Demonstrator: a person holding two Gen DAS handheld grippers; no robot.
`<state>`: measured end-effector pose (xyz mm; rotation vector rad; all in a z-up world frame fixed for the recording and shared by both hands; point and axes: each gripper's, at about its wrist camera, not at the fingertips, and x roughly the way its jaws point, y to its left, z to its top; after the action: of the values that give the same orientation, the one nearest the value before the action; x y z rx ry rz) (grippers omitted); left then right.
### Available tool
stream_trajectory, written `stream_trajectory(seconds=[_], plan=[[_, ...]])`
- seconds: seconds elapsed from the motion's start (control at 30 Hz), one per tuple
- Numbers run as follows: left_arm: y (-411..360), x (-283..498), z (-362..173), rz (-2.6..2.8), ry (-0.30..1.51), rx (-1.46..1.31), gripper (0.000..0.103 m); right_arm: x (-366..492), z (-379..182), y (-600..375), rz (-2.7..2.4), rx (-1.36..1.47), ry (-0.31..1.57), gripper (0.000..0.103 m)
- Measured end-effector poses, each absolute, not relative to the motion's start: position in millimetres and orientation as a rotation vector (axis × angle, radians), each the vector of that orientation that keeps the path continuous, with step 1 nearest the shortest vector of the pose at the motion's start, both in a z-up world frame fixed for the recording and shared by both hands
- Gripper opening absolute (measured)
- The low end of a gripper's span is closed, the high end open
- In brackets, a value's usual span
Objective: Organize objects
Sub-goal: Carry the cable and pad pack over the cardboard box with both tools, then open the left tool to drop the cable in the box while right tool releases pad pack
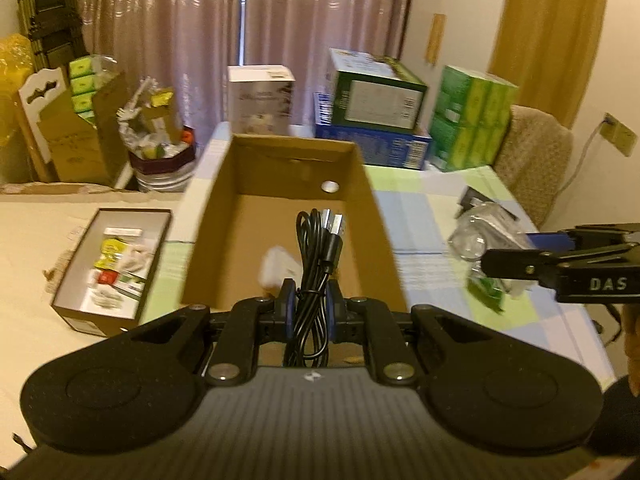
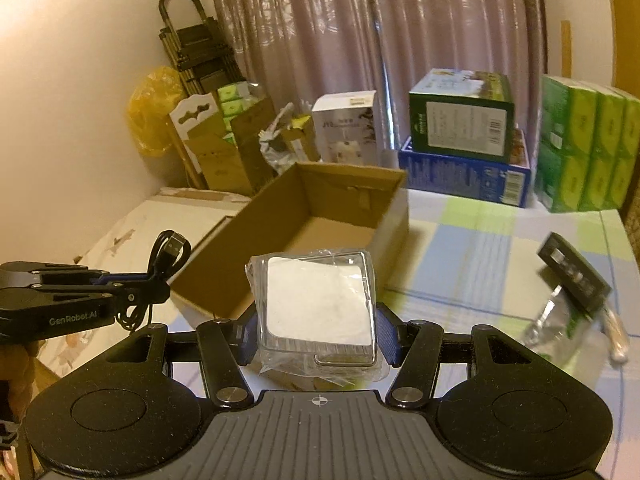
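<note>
Two hand-held tools work over a counter [image 2: 472, 248] covered in a pale blue, green and white checked cloth. The left tool [image 1: 311, 300] is clenched on a coiled black USB cable [image 1: 316, 264], held above the near end of an open cardboard box [image 1: 372, 216] at the middle of the counter. A white item [image 1: 276, 268], blurred, seems to lie inside the box already. The right tool [image 2: 316, 332] grips a flat square packet in clear wrap [image 2: 316, 304], just right of the box and near its front edge. Neither item is in yet. At the right, a clear plastic bag [image 2: 560, 332] and a dark flat object [image 2: 576, 276] wait on the counter, so sorting looks partly done. A smaller open box of sachets [image 1: 112, 268] sits at the left. Stacked green and blue cartons [image 2: 464, 140] line the far edge before pinkish curtains [image 2: 360, 40].
</note>
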<state>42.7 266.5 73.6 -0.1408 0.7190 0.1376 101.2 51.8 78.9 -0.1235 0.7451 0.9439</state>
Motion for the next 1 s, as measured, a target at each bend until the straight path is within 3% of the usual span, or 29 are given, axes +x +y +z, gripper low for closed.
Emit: stream_trajectory(seconds=[0.53,0.6,0.63,1.0], plan=[[310,99,45,0.149,0.757,-0.115,0.012,135,56,107,0.921,-0.094,0.775,0.054],[312,104,42,0.166,0.749,-0.108,0.027,138,54,107,0.917,-0.089,0.782,0.054],[313,105,42,0.181,0.747,-0.110,0.048,139,53,107,0.916,-0.086,0.785,0.054],[321,94,41,0.194,0.748,-0.124,0.049,135,48,104,0.916,-0.072,0.802,0.054]])
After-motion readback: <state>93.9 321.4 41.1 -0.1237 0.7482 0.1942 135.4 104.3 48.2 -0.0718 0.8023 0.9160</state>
